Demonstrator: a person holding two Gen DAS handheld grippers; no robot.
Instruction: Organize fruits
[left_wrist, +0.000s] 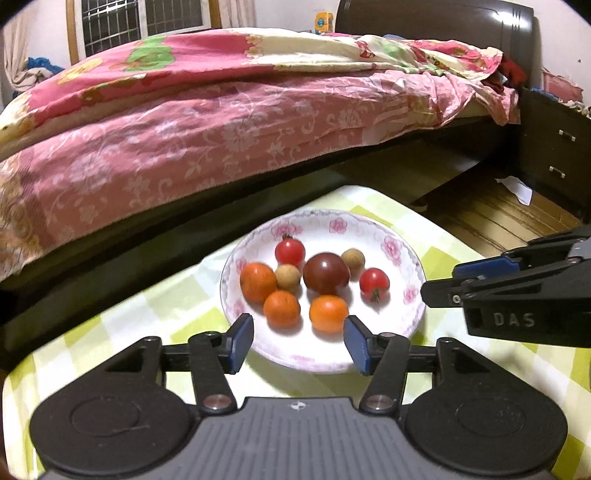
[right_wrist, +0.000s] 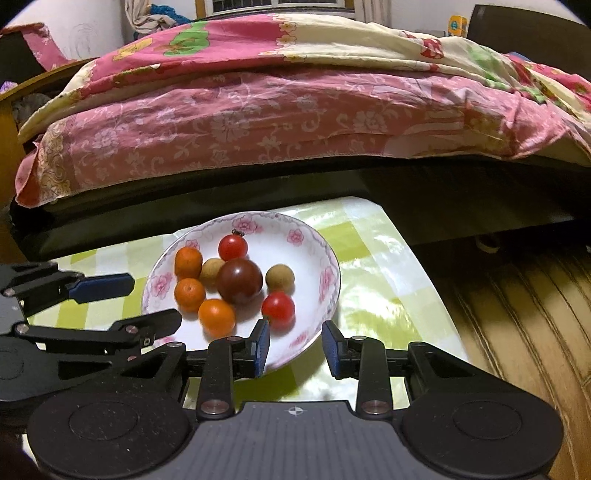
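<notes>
A white plate with a pink flower rim (left_wrist: 321, 218) (right_wrist: 258, 218) stands on a green-checked tablecloth. On it lie a dark purple tomato (left_wrist: 326, 273) (right_wrist: 239, 280), two red cherry tomatoes (left_wrist: 290, 251) (right_wrist: 278, 308), three small orange fruits (left_wrist: 328, 314) (right_wrist: 217, 316) and two tan longans (left_wrist: 287, 277) (right_wrist: 279, 278). My left gripper (left_wrist: 299, 343) (right_wrist: 157, 301) hovers open at the plate's near rim with nothing between its blue pads. At the plate's near right rim my right gripper (right_wrist: 295, 349) (left_wrist: 439, 282) shows a narrow gap and holds nothing.
The table (right_wrist: 369, 258) ends close behind the plate, facing a bed with a pink floral quilt (left_wrist: 240, 122). A wooden floor (right_wrist: 517, 314) lies to the right. A dark nightstand (left_wrist: 554, 147) stands far right.
</notes>
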